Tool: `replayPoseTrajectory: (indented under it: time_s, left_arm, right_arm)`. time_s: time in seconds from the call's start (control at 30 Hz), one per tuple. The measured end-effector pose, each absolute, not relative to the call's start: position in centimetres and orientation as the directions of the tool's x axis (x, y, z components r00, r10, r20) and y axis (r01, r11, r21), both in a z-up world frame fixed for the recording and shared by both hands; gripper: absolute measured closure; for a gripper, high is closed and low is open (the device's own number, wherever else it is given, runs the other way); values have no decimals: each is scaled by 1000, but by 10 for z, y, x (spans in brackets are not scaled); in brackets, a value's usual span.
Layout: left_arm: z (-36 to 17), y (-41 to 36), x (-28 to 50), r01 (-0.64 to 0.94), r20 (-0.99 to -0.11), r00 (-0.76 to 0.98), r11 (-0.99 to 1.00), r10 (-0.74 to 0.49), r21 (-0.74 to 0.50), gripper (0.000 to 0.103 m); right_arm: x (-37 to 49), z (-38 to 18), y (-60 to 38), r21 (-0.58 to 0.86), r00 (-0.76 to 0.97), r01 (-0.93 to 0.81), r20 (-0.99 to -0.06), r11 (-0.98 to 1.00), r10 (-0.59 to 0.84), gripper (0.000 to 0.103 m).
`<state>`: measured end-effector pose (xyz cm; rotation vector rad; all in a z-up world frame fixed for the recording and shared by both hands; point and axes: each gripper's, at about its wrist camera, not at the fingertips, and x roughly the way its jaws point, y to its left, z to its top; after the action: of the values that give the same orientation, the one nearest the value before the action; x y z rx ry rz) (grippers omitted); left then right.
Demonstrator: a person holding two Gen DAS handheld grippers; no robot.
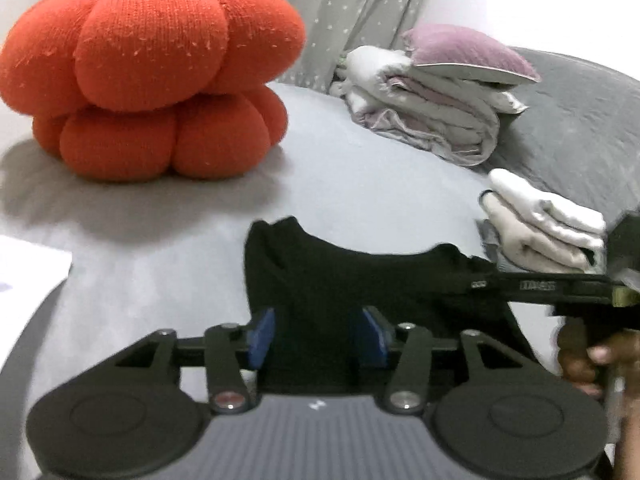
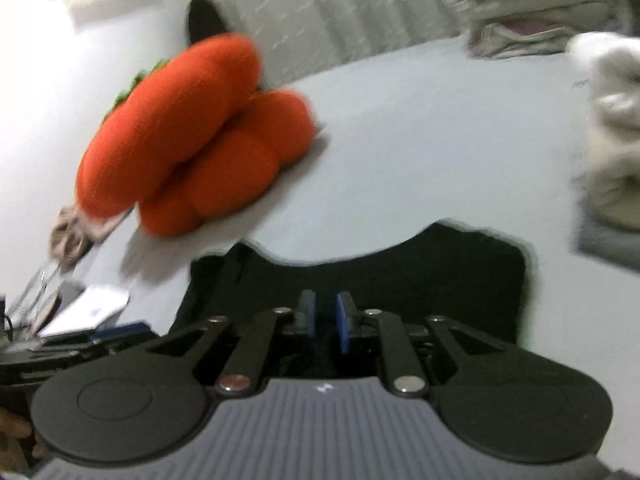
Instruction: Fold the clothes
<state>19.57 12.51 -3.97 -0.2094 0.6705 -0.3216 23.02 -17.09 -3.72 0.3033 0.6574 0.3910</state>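
Note:
A black garment (image 1: 360,280) lies on the grey bed sheet (image 1: 360,184), its upper edge curved like a neckline. My left gripper (image 1: 316,336) is open, its blue pads (image 1: 260,336) spread wide over the garment's near part. My right gripper (image 1: 476,283) comes in from the right, held by a hand (image 1: 588,360), with its tip at the garment's right corner. In the right wrist view the black garment (image 2: 440,272) spreads out ahead. There the right gripper (image 2: 325,322) has its blue pads (image 2: 307,318) almost together with dark cloth between them.
A big orange knitted pumpkin cushion (image 1: 148,76) sits at the back left. Folded bedding under a purple pillow (image 1: 432,108) is at the back right. A small pile of folded light clothes (image 1: 544,228) lies right of the garment. White paper (image 1: 28,268) is at the left edge.

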Motion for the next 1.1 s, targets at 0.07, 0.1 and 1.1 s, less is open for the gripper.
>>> replayPoseTrajectory:
  time_s: [0.07,0.1,1.1]
  left_arm:
    - [-42,122,211,201,-600,732,944,-323,-263,49]
    - [-45,119,218,186,-611,735,954,-294,-235,49]
    - [-11,136,188,13,-612,767,958,-192,-285,59]
  right_arm:
    - [228,-34,-191,390,764,-197,-514,899,390,46]
    - [226,-32,-201,390,783,-168,-505,905,363,45]
    - [188,-19,-220,362,781,-52,-566,931,263,50]
